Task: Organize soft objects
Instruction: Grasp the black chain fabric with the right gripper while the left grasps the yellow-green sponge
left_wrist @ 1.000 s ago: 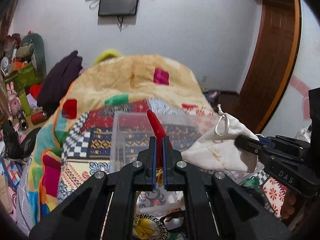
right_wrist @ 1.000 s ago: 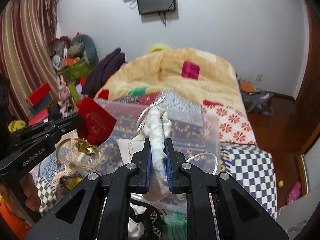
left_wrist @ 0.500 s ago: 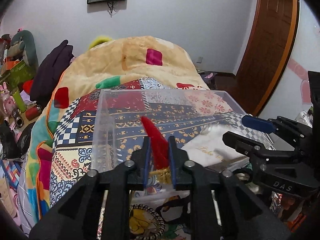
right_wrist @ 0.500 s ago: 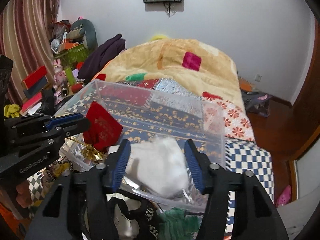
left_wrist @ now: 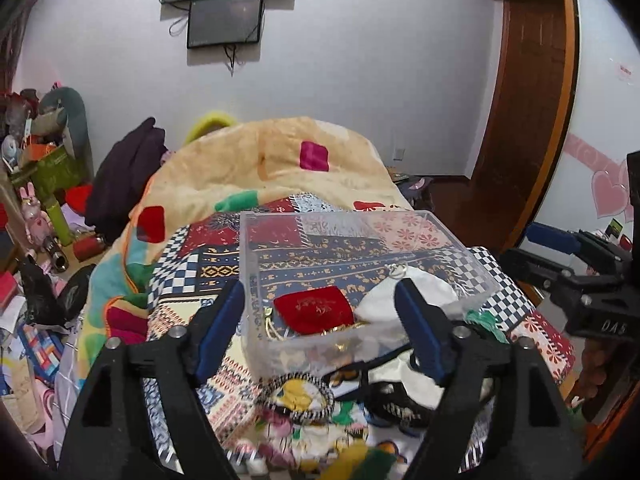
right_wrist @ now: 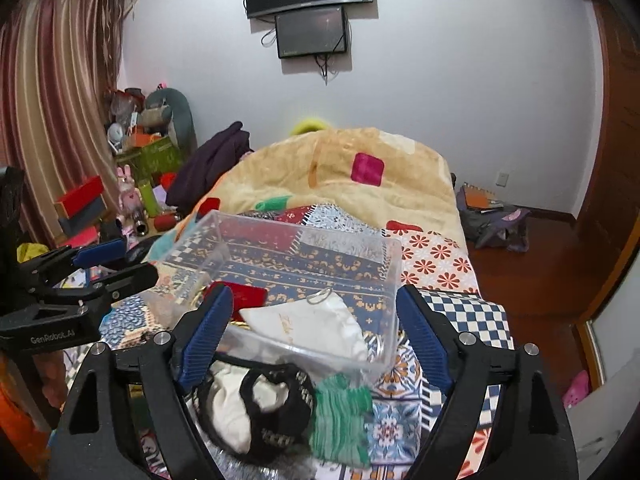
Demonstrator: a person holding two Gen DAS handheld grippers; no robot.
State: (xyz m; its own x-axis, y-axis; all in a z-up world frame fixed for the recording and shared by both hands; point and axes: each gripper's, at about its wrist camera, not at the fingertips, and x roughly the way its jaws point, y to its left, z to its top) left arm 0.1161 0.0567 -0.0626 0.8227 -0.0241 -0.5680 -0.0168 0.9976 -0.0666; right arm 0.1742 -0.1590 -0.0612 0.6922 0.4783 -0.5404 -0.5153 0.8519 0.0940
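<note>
A clear plastic box (left_wrist: 460, 248) (right_wrist: 394, 264) stands on the patterned bedspread. Inside it lie a red velvet pouch (left_wrist: 314, 308) (right_wrist: 250, 294) with a gold cord and a white drawstring pouch (left_wrist: 384, 300) (right_wrist: 316, 324). My left gripper (left_wrist: 320, 328) is open and empty, just in front of the box. My right gripper (right_wrist: 316, 332) is open and empty, above the box's near edge. Loose soft items lie in front of the box: a black-and-white piece (right_wrist: 260, 408), a green knit piece (right_wrist: 340, 416) and a yellow patterned piece (left_wrist: 298, 394).
The bed carries a yellow quilt (left_wrist: 260, 160) and a dark garment (left_wrist: 128, 168). Cluttered boxes and toys fill the left side (right_wrist: 136, 184). A wooden door (left_wrist: 524, 120) and bags on the floor (right_wrist: 492, 224) are at the right. Screens hang on the wall (right_wrist: 308, 12).
Both grippers opened and drew back. The red pouch left my left gripper and the white pouch left my right gripper; both now lie in the clear box.
</note>
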